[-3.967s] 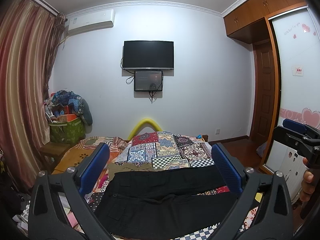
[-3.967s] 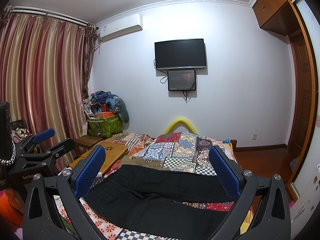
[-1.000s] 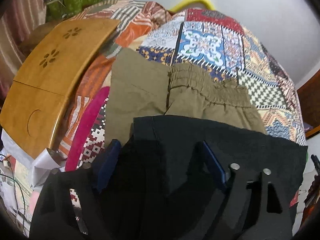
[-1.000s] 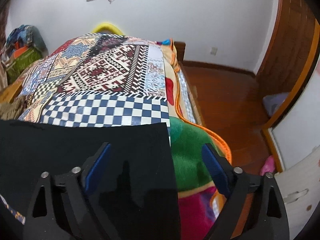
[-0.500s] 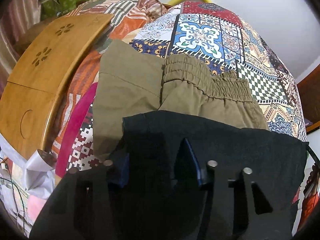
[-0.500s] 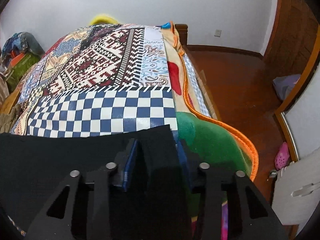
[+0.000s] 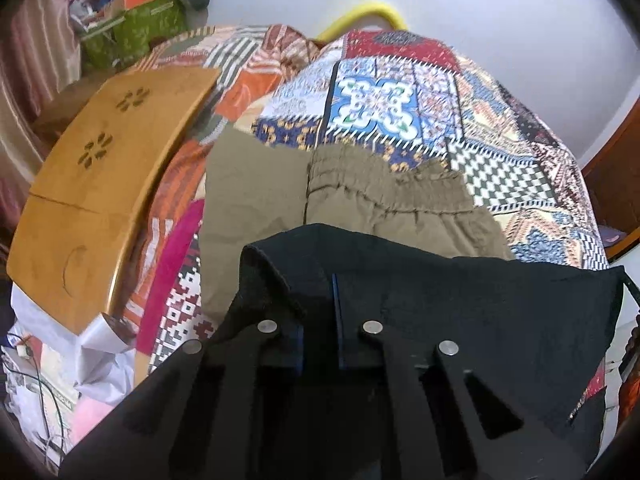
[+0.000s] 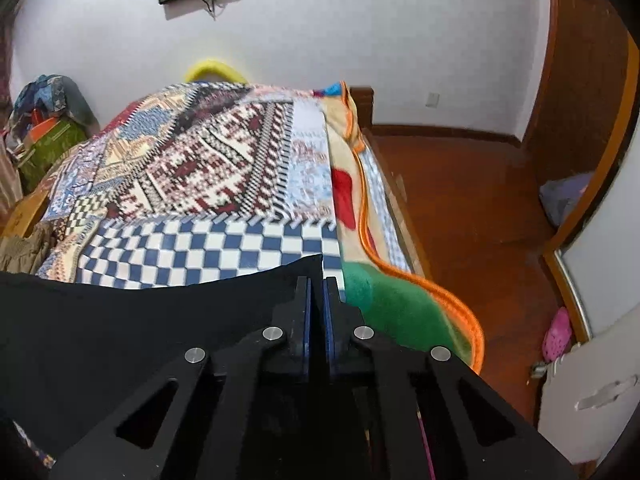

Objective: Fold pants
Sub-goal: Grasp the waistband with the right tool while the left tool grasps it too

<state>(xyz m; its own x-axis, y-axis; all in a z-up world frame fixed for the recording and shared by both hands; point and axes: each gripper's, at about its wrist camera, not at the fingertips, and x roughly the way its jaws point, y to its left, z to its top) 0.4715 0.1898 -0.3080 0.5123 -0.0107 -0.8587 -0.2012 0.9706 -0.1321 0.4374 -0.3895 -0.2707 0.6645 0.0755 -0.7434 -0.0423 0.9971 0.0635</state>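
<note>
Left hand-held gripper (image 7: 318, 300) clamped on black pants (image 7: 460, 300) waist edge — right hand-held gripper (image 8: 316, 284) pinching their other corner, over patchwork bed (image 8: 208, 176); khaki pants (image 7: 360, 200) behind.

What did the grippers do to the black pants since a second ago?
Both closed on the black pants: the left gripper pinched the waist end, lifting it slightly, and the right gripper the leg corner. The khaki pants and wooden tray stayed put.
</note>
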